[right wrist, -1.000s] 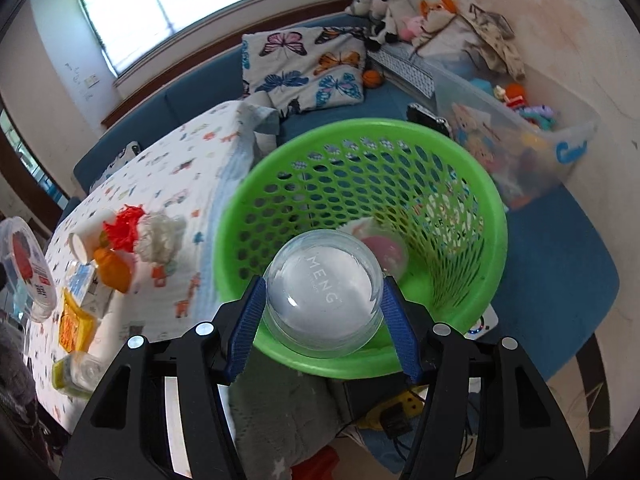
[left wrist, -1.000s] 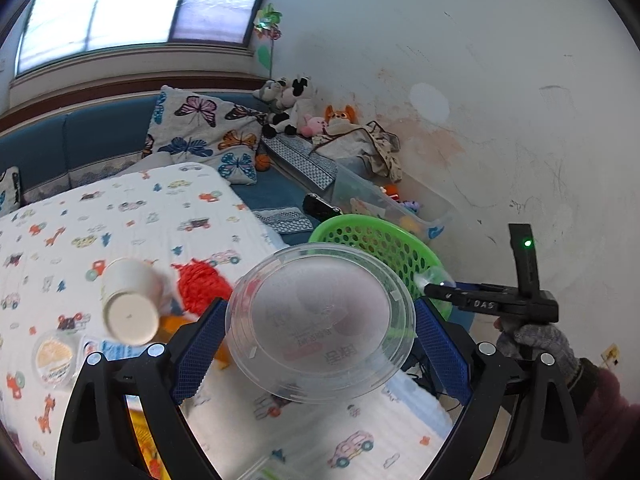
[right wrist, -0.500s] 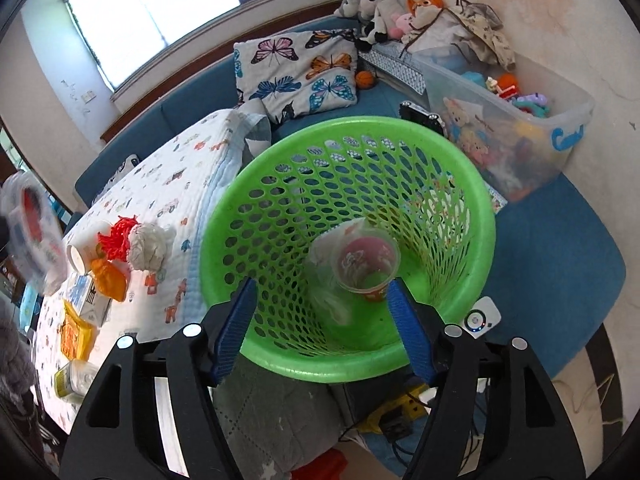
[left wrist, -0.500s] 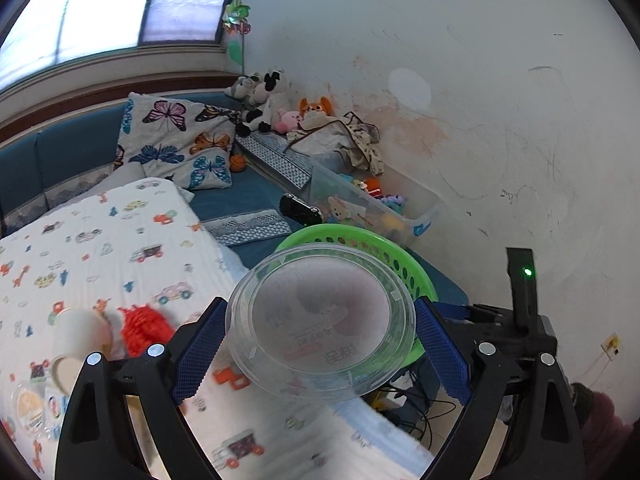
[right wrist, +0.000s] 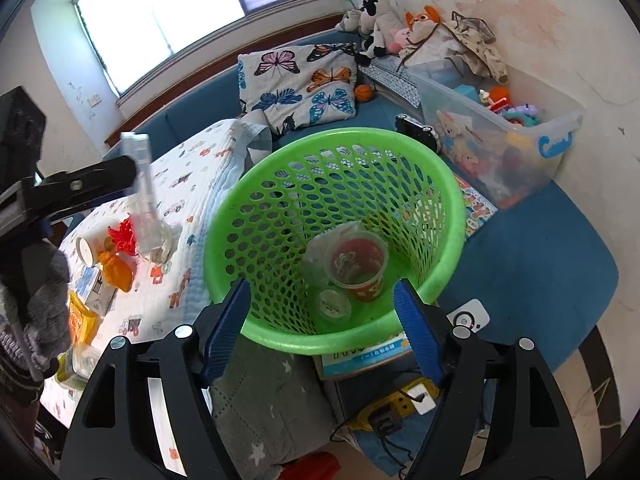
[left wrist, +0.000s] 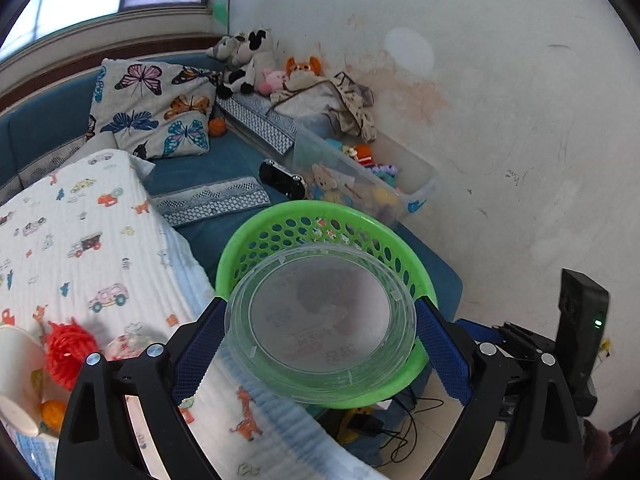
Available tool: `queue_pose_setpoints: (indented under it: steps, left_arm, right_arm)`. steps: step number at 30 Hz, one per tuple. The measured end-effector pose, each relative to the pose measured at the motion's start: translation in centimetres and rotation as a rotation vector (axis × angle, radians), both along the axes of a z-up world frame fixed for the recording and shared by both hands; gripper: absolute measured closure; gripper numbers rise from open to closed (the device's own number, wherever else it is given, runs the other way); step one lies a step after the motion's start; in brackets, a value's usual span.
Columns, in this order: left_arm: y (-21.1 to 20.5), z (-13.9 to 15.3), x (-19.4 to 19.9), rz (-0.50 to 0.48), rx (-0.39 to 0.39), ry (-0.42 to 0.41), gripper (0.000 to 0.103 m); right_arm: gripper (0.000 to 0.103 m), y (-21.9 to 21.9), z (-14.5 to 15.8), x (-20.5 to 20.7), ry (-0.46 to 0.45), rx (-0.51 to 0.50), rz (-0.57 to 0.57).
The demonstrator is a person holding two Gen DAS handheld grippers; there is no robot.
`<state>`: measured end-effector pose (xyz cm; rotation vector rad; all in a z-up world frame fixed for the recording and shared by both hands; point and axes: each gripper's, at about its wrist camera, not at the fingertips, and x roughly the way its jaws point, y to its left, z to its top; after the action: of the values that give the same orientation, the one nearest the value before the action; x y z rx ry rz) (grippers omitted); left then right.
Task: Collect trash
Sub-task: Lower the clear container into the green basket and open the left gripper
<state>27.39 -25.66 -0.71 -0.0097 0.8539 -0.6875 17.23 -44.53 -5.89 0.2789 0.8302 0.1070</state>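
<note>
My left gripper point(left wrist: 320, 336) is shut on a round clear plastic lid point(left wrist: 320, 320) and holds it above the near rim of the green perforated basket point(left wrist: 280, 224). In the right wrist view the lid point(right wrist: 144, 196) shows edge-on at the left, over the bed. My right gripper point(right wrist: 320, 320) is open and empty at the basket's near rim point(right wrist: 336, 340). Inside the basket lie a red paper cup point(right wrist: 360, 264), a small clear cup point(right wrist: 334, 304) and a clear lid point(right wrist: 320, 252).
On the printed bedspread point(right wrist: 200, 208) lie a white paper cup point(right wrist: 90, 246), red pom-pom point(right wrist: 124, 236), orange item point(right wrist: 116, 272), yellow packets point(right wrist: 82, 320) and a small box point(right wrist: 96, 288). A clear toy bin point(right wrist: 496, 128) stands right of the basket by the wall.
My right gripper opened and let the small clear cup drop into the basket. My left gripper carried the clear lid from over the bed to over the basket.
</note>
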Motion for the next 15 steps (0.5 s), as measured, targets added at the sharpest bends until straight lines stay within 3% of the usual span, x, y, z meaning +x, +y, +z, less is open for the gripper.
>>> queue_pose_setpoints:
  steps: [7, 15]
  left_arm:
    - [-1.5, -1.2, 0.7, -0.006, 0.018, 0.025, 0.013]
    - [-1.1, -1.6, 0.8, -0.003, -0.03, 0.058, 0.012]
  right_arm:
    - [0.029, -0.7, -0.8, -0.3, 0.014, 0.016, -0.011]
    - [0.029, -0.5, -1.2, -0.4, 0.021, 0.024, -0.009]
